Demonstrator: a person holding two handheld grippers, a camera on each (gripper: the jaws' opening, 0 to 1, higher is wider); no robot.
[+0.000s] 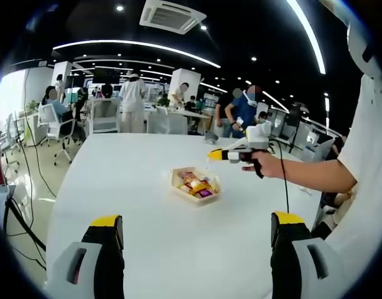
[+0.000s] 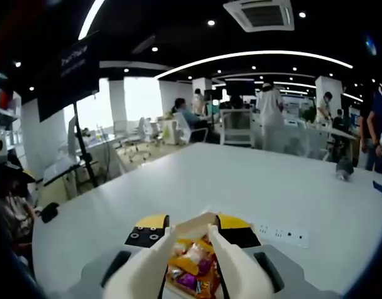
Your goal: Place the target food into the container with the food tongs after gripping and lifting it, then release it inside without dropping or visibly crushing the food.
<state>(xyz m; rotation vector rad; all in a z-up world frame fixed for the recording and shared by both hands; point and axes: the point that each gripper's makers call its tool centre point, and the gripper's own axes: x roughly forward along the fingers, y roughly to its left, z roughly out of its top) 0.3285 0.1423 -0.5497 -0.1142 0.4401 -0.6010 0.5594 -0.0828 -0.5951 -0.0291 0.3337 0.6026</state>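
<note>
One container point(image 1: 195, 185) of wrapped snacks point(image 1: 197, 185) sat mid-table point(image 1: 141, 187), away from every edge. Right gripper point(image 1: 213, 154), hand-held, hovered above it gripping cream tongs point(image 2: 190, 261). Left gripper point(image 1: 197, 240) stood apart, holding nothing.

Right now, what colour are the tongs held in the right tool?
Cream-white tongs, clearest in the right gripper view, poised over the colourful food.

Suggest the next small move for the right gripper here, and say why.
Probably lower the right gripper so the tongs reach into the container. In the right gripper view the cream tong arms frame the wrapped snacks from above, and whether they grip one cannot be told.
</note>
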